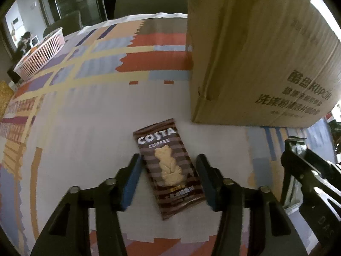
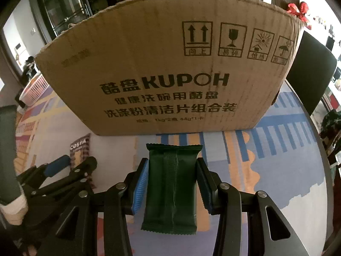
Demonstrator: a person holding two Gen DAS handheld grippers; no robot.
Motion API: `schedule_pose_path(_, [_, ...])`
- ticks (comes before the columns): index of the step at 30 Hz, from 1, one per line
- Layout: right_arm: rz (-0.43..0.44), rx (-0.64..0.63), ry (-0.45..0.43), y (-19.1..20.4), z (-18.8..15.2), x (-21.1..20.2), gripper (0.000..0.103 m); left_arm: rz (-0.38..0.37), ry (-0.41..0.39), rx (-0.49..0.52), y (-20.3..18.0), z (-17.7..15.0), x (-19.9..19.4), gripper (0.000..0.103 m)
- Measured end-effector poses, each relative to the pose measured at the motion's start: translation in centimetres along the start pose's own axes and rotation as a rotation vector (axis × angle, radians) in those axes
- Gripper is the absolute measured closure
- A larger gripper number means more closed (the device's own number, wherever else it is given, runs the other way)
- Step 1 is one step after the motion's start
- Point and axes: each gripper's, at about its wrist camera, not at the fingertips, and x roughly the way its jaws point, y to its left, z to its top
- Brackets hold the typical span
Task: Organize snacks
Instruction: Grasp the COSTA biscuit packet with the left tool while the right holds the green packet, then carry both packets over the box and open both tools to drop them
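Note:
A brown Costa Coffee biscuit packet point(image 1: 170, 166) lies flat on the patterned tablecloth. My left gripper point(image 1: 169, 162) is open, its blue-padded fingers on either side of the packet without touching it. The packet also shows in the right wrist view point(image 2: 80, 151), partly hidden by the left gripper point(image 2: 72, 164). My right gripper point(image 2: 172, 166) is shut on a dark green snack packet point(image 2: 171, 187), held just above the cloth in front of the brown KUPOH cardboard box point(image 2: 168, 68). The box also stands at the right in the left wrist view point(image 1: 255, 53).
A pink slatted basket point(image 1: 40, 55) sits at the table's far left edge, also seen in the right wrist view point(image 2: 35, 89). Dark chairs point(image 1: 149, 2) stand behind the table. The right gripper's frame point(image 1: 309, 175) is close on the right of the left gripper.

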Motion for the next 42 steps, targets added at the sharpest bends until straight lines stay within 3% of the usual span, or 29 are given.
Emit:
schedule_pose_path(4, [0.011, -0.005, 0.0, 0.3, -0.2, -0.6, 0.058, -0.014, -0.002, 0.002, 0.1, -0.2, -0.2, 0.067])
schedule_pose_path(9, [0.015, -0.016, -0.005, -0.2, -0.4, -0.7, 0.058, -0.042, -0.012, 0.012, -0.1, -0.7, -1.3, 0.067])
schedule_pose_path(22, [0.027, -0.048, -0.049, -0.8, -1.1, -4.7, 0.058, -0.121, -0.138, -0.019, -0.3, -1.5, -7.8, 0.067])
schedule_pose_path(32, [0.056, -0.089, -0.151, -1.3, -0.1, -9.2, 0.058, -0.129, -0.262, -0.043, -1.1, -1.3, -13.2, 0.067])
schedule_pose_path(42, [0.112, -0.107, -0.255, -1.7, 1.2, -13.7, 0.058, -0.134, -0.361, -0.002, -2.7, 0.1, -17.5, 0.067])
